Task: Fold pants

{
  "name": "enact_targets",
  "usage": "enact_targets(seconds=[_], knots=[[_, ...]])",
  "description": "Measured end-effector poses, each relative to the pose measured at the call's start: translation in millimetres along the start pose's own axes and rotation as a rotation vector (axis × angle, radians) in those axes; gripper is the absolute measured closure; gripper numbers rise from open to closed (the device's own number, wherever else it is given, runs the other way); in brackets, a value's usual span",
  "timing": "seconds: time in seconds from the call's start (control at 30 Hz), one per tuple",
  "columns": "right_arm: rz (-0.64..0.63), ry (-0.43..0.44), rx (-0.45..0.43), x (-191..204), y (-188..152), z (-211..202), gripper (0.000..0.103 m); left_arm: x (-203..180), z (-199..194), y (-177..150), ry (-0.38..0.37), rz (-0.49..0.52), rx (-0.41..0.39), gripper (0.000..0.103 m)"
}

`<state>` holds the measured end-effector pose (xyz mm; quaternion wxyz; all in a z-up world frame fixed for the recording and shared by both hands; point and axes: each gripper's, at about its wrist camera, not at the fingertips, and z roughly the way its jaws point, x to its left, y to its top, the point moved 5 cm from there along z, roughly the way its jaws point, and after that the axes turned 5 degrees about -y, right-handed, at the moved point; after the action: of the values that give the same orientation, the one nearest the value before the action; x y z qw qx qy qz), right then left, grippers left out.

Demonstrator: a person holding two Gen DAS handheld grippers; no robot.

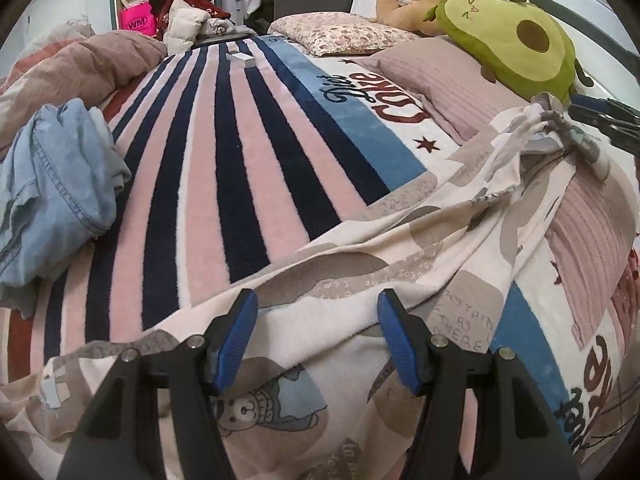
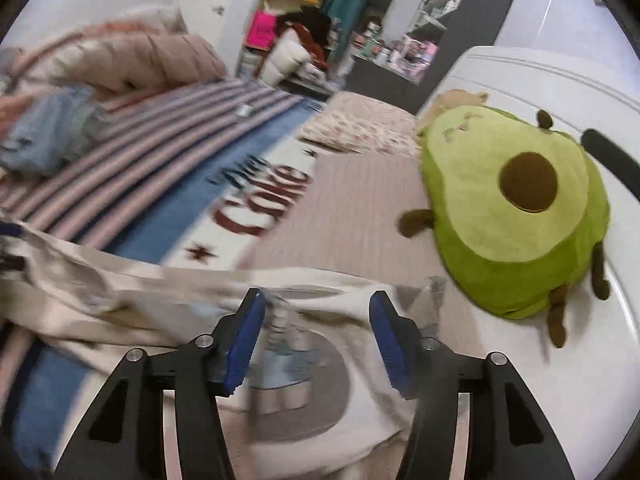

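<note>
Right up close, the left tongs [image 1: 318, 338] hang over the pants [image 1: 360, 280] with their blue pads wide apart, holding nothing. The pants are cream with grey patches and little bear pictures. They lie spread out and wrinkly across the near side of the bed, on top of a striped blanket [image 1: 224, 168] with pink, white and dark blue bands.

The right tongs [image 2: 316, 344] are wide apart too, low over one end of the pants [image 2: 160, 300]. That picture is blurry, so I cannot tell if the cloth touches the pads. In the left view, the right tongs [image 1: 600, 120] show at the far right edge, and the pants bunch up in a peak right beside them.

A bit farther off, a crumpled blue denim piece [image 1: 56, 184] sits on the left side of the blanket. On the right, a pink pillow [image 1: 452, 80] lies under the pants' far end. A green avocado plush [image 1: 516, 36] rests behind it against the white headboard [image 2: 540, 76].

Farther back, a small white box [image 1: 241, 58] sits on the stripes. A flowery pillow [image 1: 340, 34] lies near a tan plush [image 1: 404, 0]. A pinkish puffy quilt [image 1: 80, 60] is heaped at the far left, and a pile of clothes [image 1: 188, 12] sits beyond the bed.
</note>
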<state>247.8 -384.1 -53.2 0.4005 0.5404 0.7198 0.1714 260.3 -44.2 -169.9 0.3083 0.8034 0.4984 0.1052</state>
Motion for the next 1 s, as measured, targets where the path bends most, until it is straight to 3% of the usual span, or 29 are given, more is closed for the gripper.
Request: enact_targets(seconds=[0.13,0.3,0.4,0.47,0.5,0.57,0.63,0.73,1.0], knots=[[-0.109,0.087,0.006,31.9,-6.6,-19.8,0.047,-5.0,0.1,0.4,-0.003,0.043,0.02,0.045],[-0.271,0.052,0.078,62.5,-25.5,-3.6,0.047,-8.7,17.0,4.7,0.013,0.065,0.056,0.046],[-0.324,-0.003,0.123,61.4,-37.8,15.8,0.049,-8.6,26.1,4.9,0.0,0.062,0.081,0.062],[-0.362,-0.086,0.114,55.4,-42.1,25.3,0.051,-8.8,28.8,6.9,0.0,0.064,0.078,0.085],[-0.378,-0.158,0.089,50.3,-41.9,28.6,0.055,-9.5,29.2,8.5,-0.002,0.066,0.072,0.093],[-0.374,-0.229,0.055,40.9,-39.0,30.9,0.076,-10.8,27.0,11.6,0.018,0.071,0.053,0.101],[-0.321,-0.189,0.055,34.0,-35.7,33.6,0.097,-12.7,19.4,16.0,0.03,0.076,0.019,0.102],[-0.234,-0.127,0.043,26.5,-30.9,26.2,0.099,-11.5,2.6,20.8,0.033,0.073,-0.027,0.102],[-0.169,-0.028,0.016,25.9,-13.3,-37.3,0.1,-7.8,-43.7,25.8,0.035,0.072,-0.107,0.102]])
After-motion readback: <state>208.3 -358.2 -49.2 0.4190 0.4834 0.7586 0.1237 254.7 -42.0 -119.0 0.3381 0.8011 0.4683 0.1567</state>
